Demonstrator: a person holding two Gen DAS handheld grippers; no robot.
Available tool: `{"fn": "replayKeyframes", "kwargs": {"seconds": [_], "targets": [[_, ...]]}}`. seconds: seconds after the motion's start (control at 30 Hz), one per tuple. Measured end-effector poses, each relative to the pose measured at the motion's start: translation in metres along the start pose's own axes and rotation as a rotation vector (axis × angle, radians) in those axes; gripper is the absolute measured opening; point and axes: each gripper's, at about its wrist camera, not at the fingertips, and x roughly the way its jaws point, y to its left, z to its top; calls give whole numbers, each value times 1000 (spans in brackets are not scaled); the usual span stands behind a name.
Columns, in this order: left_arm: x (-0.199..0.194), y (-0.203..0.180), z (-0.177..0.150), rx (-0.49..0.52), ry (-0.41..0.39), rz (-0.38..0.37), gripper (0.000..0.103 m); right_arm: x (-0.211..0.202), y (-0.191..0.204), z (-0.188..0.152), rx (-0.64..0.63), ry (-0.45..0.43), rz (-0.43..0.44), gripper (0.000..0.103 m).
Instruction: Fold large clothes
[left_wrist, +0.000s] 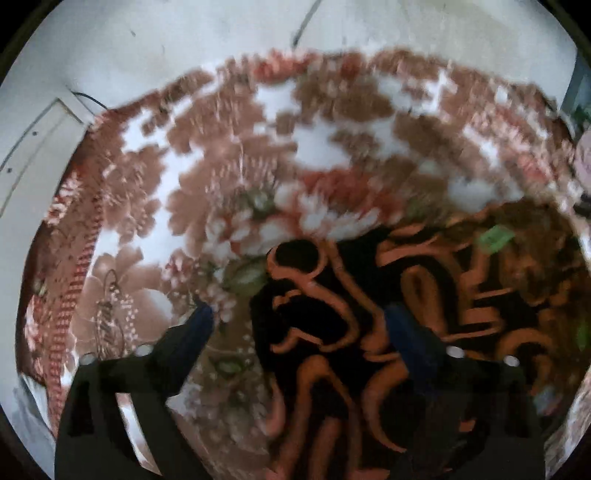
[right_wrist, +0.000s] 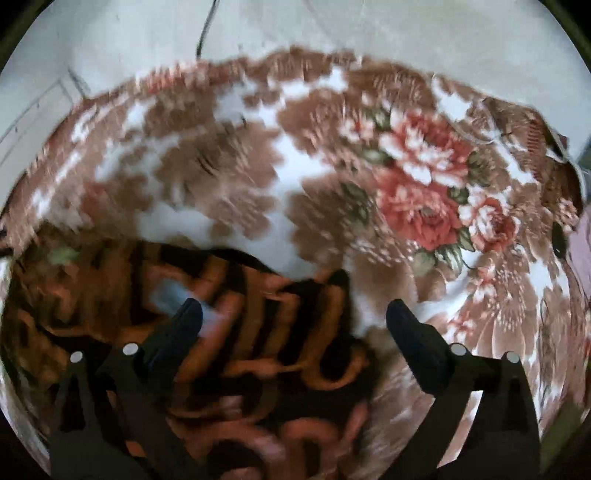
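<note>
A black garment with orange swirls (left_wrist: 424, 266) lies spread on a floral blanket (left_wrist: 258, 147). A small green label (left_wrist: 495, 236) shows near its far edge. My left gripper (left_wrist: 299, 314) hovers open over the garment's left border, one finger above the blanket, the other above the cloth, nothing between them. In the right wrist view the same garment (right_wrist: 277, 350) fills the lower left. My right gripper (right_wrist: 295, 308) stands open over its right border, with nothing gripped. Both views are motion-blurred.
The brown, white and red flowered blanket (right_wrist: 295, 166) covers most of the surface around the garment. Beyond it is a pale floor or wall (left_wrist: 184, 37) with a dark cable (left_wrist: 303, 22) and a white frame (left_wrist: 37, 147) at the left.
</note>
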Motion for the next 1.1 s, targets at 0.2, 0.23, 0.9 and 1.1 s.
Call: {"fn": "replayKeyframes", "kwargs": {"seconds": [0.2,0.23,0.9,1.1], "targets": [[-17,-80,-28,-172,-159,-76,97,-12,92,-24,29,-60,-2,98],[-10,-94,-31,-183,-136,-76,97,-4,98,-29,64,-28,4,98],[32,-37,-78,-31,-74,63,99,29,-26,-101,111,29,-247,98],[-17,-23,-91,-157,-164,73,97,9,-13,-98,112,14,-203,98]]}}
